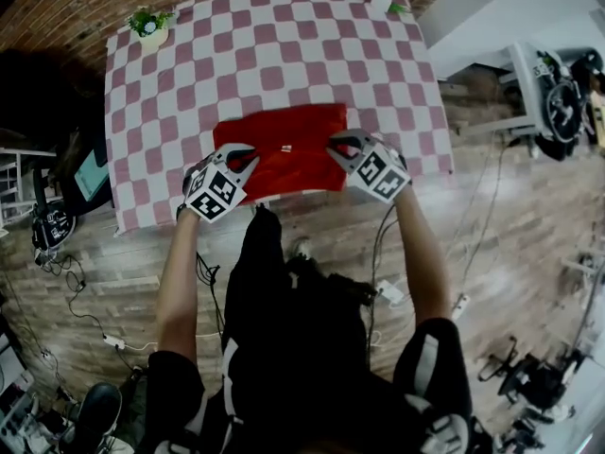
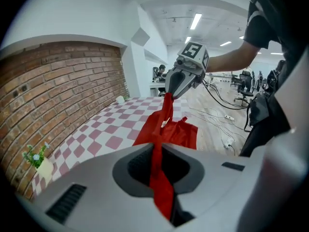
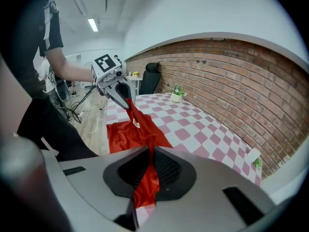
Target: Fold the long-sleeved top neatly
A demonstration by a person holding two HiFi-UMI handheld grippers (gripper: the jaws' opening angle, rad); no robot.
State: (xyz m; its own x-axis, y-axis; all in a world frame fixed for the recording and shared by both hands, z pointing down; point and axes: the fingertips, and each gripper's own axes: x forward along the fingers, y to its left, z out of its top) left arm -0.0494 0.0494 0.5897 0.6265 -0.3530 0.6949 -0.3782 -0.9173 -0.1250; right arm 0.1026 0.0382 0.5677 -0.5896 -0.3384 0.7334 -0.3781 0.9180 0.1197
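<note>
A red long-sleeved top (image 1: pixel 284 154) lies part folded on the near half of a table with a pink-and-white checked cloth (image 1: pixel 274 55). My left gripper (image 1: pixel 238 159) is shut on the top's near left edge, and red cloth (image 2: pixel 161 178) runs through its jaws. My right gripper (image 1: pixel 342 149) is shut on the near right edge, with red cloth (image 3: pixel 147 175) pinched between its jaws. The held edge stretches taut between both grippers, lifted off the table. A small white label (image 1: pixel 284 148) shows on the top.
A small potted plant (image 1: pixel 149 25) stands at the table's far left corner and a white object (image 1: pixel 383 1) at the far right corner. Cables and a power strip (image 1: pixel 392 293) lie on the wooden floor. Office chairs (image 1: pixel 558 93) stand to the right.
</note>
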